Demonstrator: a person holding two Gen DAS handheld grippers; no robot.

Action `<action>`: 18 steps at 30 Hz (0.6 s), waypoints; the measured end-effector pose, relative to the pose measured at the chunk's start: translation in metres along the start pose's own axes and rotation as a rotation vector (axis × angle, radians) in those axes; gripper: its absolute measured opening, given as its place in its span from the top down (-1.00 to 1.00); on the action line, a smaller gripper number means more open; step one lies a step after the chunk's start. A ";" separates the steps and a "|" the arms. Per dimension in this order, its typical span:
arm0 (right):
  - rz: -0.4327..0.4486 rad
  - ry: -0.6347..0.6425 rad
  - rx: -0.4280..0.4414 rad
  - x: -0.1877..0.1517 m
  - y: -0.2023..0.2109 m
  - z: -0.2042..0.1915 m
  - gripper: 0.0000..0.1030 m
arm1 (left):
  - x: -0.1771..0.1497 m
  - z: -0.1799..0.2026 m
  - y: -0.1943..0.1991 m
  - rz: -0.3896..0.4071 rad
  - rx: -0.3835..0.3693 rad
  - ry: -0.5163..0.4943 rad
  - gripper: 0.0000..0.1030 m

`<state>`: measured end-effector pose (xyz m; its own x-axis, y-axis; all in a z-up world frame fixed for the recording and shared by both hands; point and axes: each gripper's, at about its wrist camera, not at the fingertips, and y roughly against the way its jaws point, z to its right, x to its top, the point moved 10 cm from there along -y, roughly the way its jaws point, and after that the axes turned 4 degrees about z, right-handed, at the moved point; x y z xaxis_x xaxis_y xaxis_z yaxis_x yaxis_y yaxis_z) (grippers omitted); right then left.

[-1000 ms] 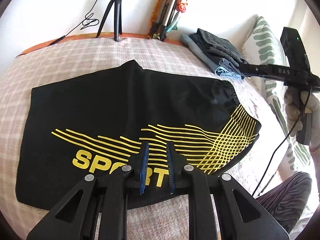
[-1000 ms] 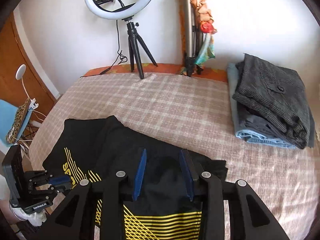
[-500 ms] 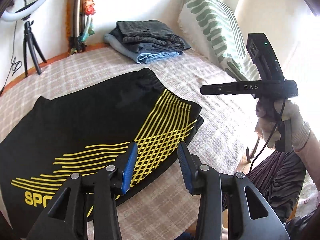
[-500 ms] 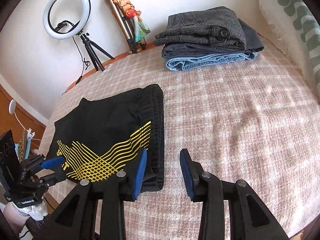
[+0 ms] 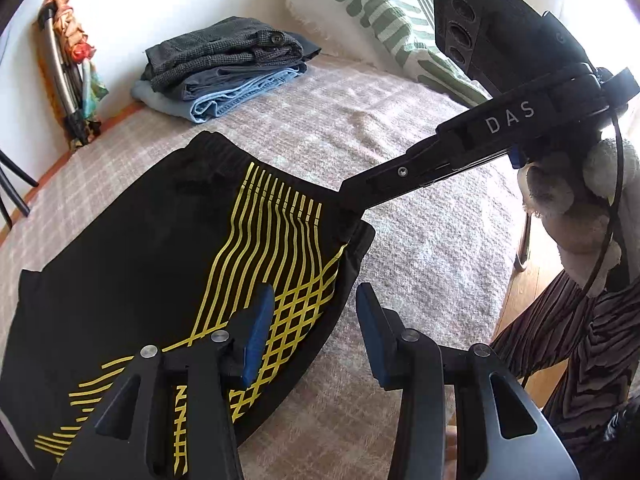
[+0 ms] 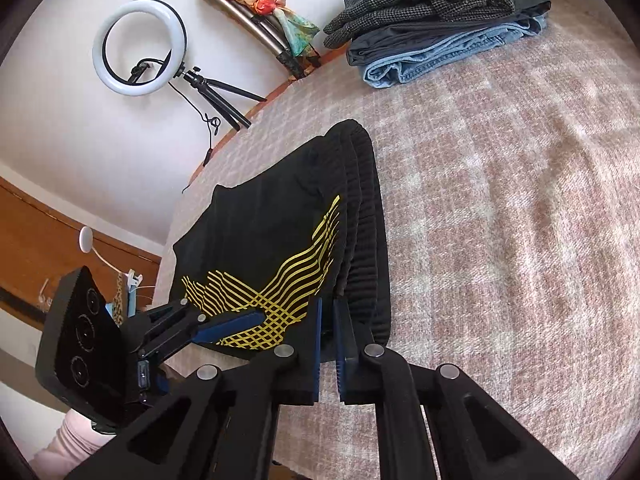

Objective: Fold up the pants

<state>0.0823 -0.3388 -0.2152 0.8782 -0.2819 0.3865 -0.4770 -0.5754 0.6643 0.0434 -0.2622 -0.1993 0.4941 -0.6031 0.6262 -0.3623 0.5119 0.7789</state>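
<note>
Left gripper: my left gripper (image 5: 316, 320) sits nearest the lens, jaws apart, blue pads straddling the near edge of the shorts with nothing pressed between them.
Right gripper: my right gripper (image 6: 328, 334) has its pads brought together on the waistband corner of the shorts; from the left wrist view I see its tip (image 5: 352, 196) meeting the cloth at that corner, so I read it as clamped on the fabric.
Right hand: a gloved hand (image 5: 572, 204) grips the handle, cable trailing down.
Shorts: black shorts (image 6: 264, 240) with yellow line print lie spread flat on the bed, ribbed waistband toward my right gripper, legs running away to the left.
Bed cover: pinkish checked blanket (image 6: 500, 220) under everything.
Folded stack: grey, dark and blue jean garments (image 6: 436, 20) piled well apart from the shorts, at the far edge.
Pillow: green-patterned pillow (image 5: 384, 20) beside that stack.
Far wall: ring light (image 6: 138, 46) on a tripod, and folded tripod legs wrapped in a scarf (image 6: 260, 12).
</note>
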 end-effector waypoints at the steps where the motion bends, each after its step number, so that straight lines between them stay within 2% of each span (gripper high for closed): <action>1: -0.006 0.014 -0.028 -0.002 0.000 0.004 0.94 | 0.000 0.002 -0.003 -0.007 0.001 -0.005 0.21; 3: -0.022 0.026 -0.052 -0.005 0.000 0.008 0.93 | 0.004 0.007 -0.009 -0.014 0.005 -0.017 0.21; 4: -0.023 0.012 -0.039 -0.004 0.001 0.009 0.84 | 0.006 0.011 -0.012 -0.017 0.001 -0.027 0.20; 5: -0.014 -0.002 -0.042 -0.002 0.005 0.013 0.83 | 0.008 0.014 -0.014 -0.019 0.005 -0.039 0.17; 6: 0.000 -0.016 -0.047 0.002 0.009 0.016 0.77 | 0.010 0.017 -0.017 -0.025 0.013 -0.053 0.04; 9: 0.077 -0.043 -0.050 0.020 0.030 0.024 0.46 | 0.016 0.024 -0.026 -0.039 0.032 -0.091 -0.11; 14: 0.140 -0.034 -0.079 0.039 0.050 0.028 0.20 | 0.015 0.021 -0.042 -0.074 0.078 -0.063 -0.11; 18: 0.133 -0.037 -0.088 0.043 0.049 0.030 0.13 | 0.012 0.020 -0.044 -0.031 0.081 -0.041 -0.07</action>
<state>0.0973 -0.4026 -0.1853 0.8067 -0.3806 0.4521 -0.5894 -0.4619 0.6628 0.0495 -0.3041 -0.2252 0.4735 -0.6436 0.6013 -0.4106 0.4427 0.7972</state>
